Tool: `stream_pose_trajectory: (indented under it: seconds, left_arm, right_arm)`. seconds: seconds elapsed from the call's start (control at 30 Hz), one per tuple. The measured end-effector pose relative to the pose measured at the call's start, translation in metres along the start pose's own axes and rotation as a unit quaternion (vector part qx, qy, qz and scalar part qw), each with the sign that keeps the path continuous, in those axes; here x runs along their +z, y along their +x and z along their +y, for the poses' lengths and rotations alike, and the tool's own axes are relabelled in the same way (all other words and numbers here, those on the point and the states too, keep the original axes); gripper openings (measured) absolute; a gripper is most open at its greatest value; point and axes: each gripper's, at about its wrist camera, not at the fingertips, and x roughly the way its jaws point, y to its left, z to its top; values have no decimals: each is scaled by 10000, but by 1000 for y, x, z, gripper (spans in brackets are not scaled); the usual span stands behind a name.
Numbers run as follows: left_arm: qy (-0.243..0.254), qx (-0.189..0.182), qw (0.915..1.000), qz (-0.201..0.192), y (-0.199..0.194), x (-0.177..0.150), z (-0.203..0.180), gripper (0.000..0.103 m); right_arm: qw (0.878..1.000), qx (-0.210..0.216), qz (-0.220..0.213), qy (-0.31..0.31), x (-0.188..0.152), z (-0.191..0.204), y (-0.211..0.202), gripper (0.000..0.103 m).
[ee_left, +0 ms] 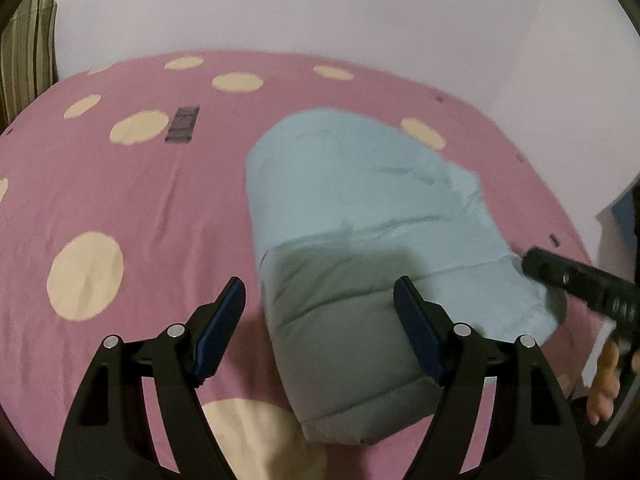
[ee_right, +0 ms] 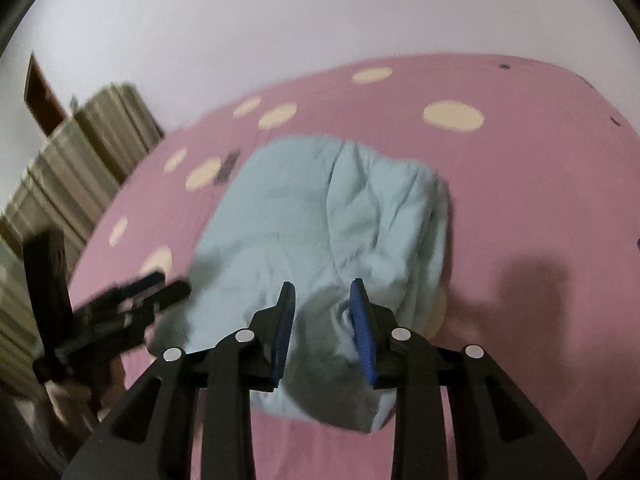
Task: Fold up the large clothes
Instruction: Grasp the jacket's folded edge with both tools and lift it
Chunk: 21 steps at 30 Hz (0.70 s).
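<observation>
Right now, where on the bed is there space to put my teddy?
The pink spotted sheet is bare on the left of the folded blue garment, up to the small dark tag. There is more bare sheet past the garment's far edge. It is crowded by the garment's near end, where both grippers are.

A bed under a pink sheet with cream dots [ee_left: 120, 200] stands against a plain white wall [ee_left: 320, 8]; olive striped curtains [ee_right: 104, 136] hang beside the bed's far corner.
</observation>
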Motion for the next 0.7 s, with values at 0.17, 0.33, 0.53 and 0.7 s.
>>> stream_pose_trajectory:
  seconds: [0.17,0.33,0.53,0.7]
  left_arm:
    - [-125,37,9996,234,16,-6,8,77]
    - [3,160,9984,541,37,-10,7,77]
    - [-47,179,9975,681,62,-20,12,78]
    - [162,364,9972,628,66,-22,6,78]
  right_arm:
    - [9991,-151,363,135,-21,-13,31,28]
    - [9981,-135,542,277,-31,-24,59,27]
    - [9984,-252,460,198,-38,-24,73,26]
    - [9989,-263,323,233,-42,-25,74,26]
